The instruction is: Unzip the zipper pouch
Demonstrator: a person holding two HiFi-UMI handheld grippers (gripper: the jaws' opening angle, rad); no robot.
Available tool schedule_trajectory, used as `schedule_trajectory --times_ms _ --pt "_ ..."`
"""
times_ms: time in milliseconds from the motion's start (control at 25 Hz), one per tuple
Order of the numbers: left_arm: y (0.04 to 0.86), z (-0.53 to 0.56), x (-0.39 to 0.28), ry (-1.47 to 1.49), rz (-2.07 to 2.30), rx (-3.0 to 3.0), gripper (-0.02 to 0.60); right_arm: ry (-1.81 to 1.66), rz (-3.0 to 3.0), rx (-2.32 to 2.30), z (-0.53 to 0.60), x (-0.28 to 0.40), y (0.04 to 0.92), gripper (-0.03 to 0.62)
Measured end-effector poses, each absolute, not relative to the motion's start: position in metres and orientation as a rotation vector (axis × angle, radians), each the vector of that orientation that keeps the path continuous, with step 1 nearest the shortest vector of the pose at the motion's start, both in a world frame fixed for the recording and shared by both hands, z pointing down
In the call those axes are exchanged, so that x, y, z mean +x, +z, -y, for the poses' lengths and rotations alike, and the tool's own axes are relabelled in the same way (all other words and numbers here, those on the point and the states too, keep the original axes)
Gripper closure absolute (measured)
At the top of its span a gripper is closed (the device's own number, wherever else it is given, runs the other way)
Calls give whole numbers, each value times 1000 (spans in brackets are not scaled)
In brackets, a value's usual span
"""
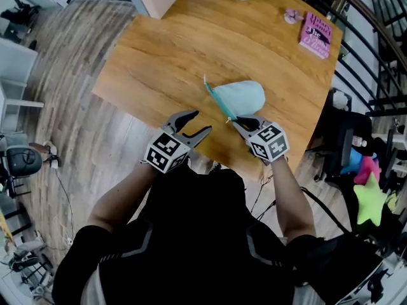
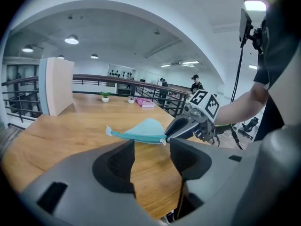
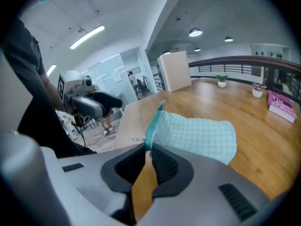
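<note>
Zipper pouch (image 1: 245,96) is over the near part of the wooden table (image 1: 159,56). Its near corner is clamped between the closed jaws of the right gripper (image 1: 238,122), just at the end of the zipper (image 1: 216,98). The long axis of the pouch runs away from the person and a little to the left. The zipper lies along its left edge, so it faces the left gripper (image 1: 201,122). That gripper stands just beside it, with its jaws apart and nothing between them.

The small metal pull (image 3: 138,139) hangs at the near end, right next to the right gripper's hold (so the free left gripper is the one to take it, I think). The next move probably needs the left jaws to close on this pull and draw it along the zipper toward the far end.

The pouch is soft cloth, pale mint with a fine check, and rounded at the far side; the zipper tape is a darker teal. It will bend easily, so the right hold must keep it stretched. Whether the far end rests on the table I cannot tell.
</note>
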State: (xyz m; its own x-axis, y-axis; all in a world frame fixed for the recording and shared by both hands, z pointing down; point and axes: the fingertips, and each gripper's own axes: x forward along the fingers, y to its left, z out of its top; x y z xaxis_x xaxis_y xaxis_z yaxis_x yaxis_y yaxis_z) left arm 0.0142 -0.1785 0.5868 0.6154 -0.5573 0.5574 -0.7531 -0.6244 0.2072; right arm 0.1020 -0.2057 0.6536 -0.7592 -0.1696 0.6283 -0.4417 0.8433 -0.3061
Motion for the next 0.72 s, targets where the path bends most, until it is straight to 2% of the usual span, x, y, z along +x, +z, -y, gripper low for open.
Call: schedule_trajectory --times_ms 720 --pt "504 216 76 456 539 2842 356 748 2449 872 224 103 525 543"
